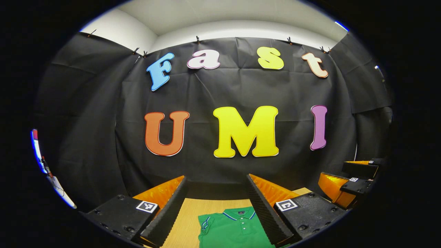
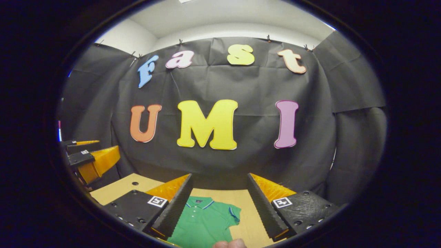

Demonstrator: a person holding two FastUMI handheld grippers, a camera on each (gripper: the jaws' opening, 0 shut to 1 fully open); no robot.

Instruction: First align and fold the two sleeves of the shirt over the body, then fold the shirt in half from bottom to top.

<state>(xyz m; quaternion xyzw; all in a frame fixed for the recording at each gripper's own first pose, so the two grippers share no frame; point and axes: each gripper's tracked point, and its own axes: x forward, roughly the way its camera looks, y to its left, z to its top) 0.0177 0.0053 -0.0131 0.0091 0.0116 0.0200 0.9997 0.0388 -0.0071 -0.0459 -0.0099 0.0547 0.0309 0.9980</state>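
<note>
Two pairs of tongs hang well above the desk (image 1: 187, 213), both spread wide and holding nothing — neither touches the shirt (image 1: 232, 229) yet.

The green shirt lies flat on the wooden desk, collar toward the booth's cloth wall, hem toward the person. Its long axis so runs away from the tongs, roughly along their line of sight, and the sleeves stick out to either side of it.

In the left gripper view the left tongs (image 1: 217, 212) frame the collar and placket between their fingers, and the sleeve on the person's left (image 1: 205, 223) shows just inside the left-hand finger. The right tongs (image 1: 348, 187) show farther off at the right edge of that view, also apart.

In the right gripper view the right tongs (image 2: 218, 210) have the shirt (image 2: 203, 222) low and to the left between their fingers, with the sleeve on the person's right (image 2: 234, 212) nearest their middle. The left tongs (image 2: 91, 160) sit at the far left edge, raised.

My reading: no fold is made — both sleeves lie out flat, so the sleeve step is still to come. Each pair is nearer its own side's sleeve, so each would likely drop forward and down onto that sleeve's outer edge, then carry it inward across the long axis. A fingertip (image 2: 229, 244) shows at the bottom edge of the right gripper view, below the shirt.
</note>
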